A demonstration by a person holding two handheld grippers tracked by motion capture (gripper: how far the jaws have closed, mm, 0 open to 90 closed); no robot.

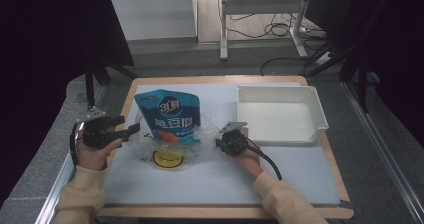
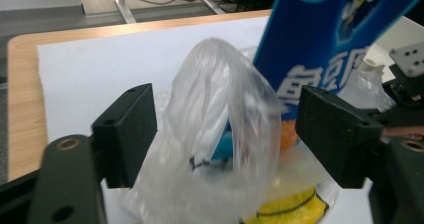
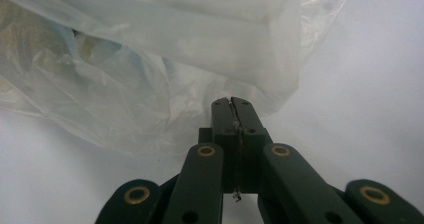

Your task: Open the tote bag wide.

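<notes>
The thin clear plastic bag [image 1: 172, 141] lies crumpled near the middle of the white table mat [image 1: 220, 184], at about 9 o'clock from the white rectangular plastic tray [image 1: 280, 115], with a blue stand-up snack pouch [image 1: 170, 116] upright inside it and a flat yellow round item [image 1: 168, 158] at its 6 o'clock end. Judged handling: the film is very light, limp and slippery, it will collapse and slide unless pinched on a gathered fold or rim, and it may tear if pulled hard; the pouch is stiffer and would tip easily, since it is tall on a narrow base. The best holds look to be opposite edges of the bag mouth. The right gripper [image 1: 226, 134], at 3 o'clock of the bag, has its jaws pressed together on a pinch of film, a sliver of plastic showing in the seam between the pads in the right gripper view [image 3: 233, 109]. The left gripper [image 1: 131, 129], at 9 o'clock of the bag, is spread wide; in the left gripper view [image 2: 225, 134] a raised hump of film stands between the jaws, but neither pad presses on it.
</notes>
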